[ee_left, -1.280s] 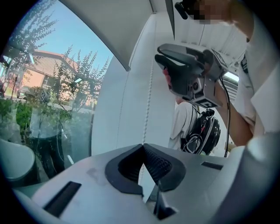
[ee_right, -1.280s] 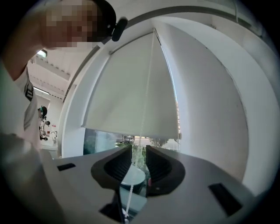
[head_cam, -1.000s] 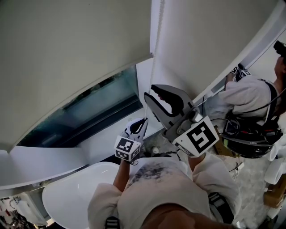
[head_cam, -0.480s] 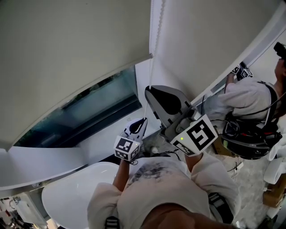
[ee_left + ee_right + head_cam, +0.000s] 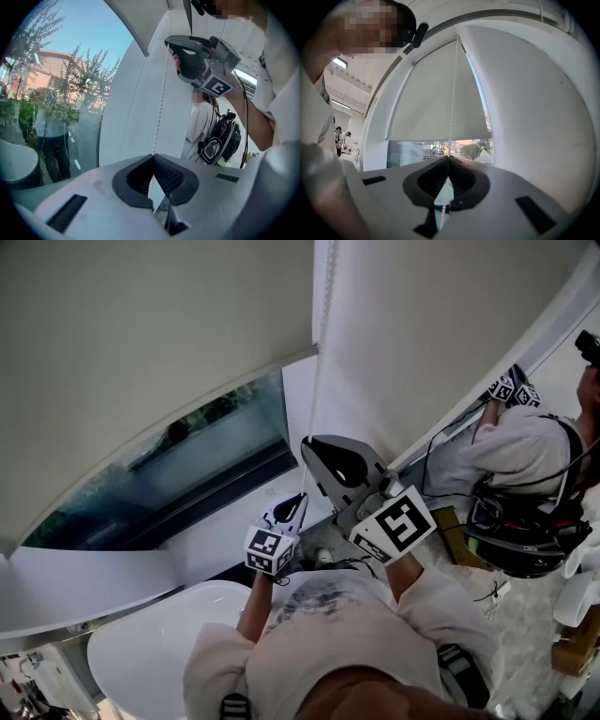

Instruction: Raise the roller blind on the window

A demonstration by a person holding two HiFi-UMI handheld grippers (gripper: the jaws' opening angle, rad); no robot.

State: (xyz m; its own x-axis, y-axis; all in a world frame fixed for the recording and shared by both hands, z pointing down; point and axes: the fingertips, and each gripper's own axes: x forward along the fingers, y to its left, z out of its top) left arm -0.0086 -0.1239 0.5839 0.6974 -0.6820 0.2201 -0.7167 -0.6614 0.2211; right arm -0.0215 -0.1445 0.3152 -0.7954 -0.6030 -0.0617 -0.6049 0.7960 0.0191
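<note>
The grey roller blind (image 5: 141, 362) (image 5: 436, 103) covers the upper part of the window, with a strip of glass (image 5: 187, 465) bare below its bottom edge. Its white bead chain (image 5: 319, 381) (image 5: 161, 98) (image 5: 452, 93) hangs along the blind's right side. My right gripper (image 5: 307, 442) (image 5: 448, 157) is shut on the chain, which runs on below its jaws. Just under it, my left gripper (image 5: 301, 496) (image 5: 153, 155) is shut on the same chain. The left gripper view also shows the right gripper (image 5: 187, 61) above, beside the chain.
A white wall panel (image 5: 422, 334) stands right of the chain. Another person (image 5: 525, 446) with grippers works at the far right, wearing dark gear (image 5: 220, 140). A white sill (image 5: 94, 582) and a rounded white tub (image 5: 159, 634) lie below the window.
The right gripper's jaws, open a second ago, have shut on the chain. Both grippers have sunk a little with it, and the blind's bottom edge sits slightly higher.
</note>
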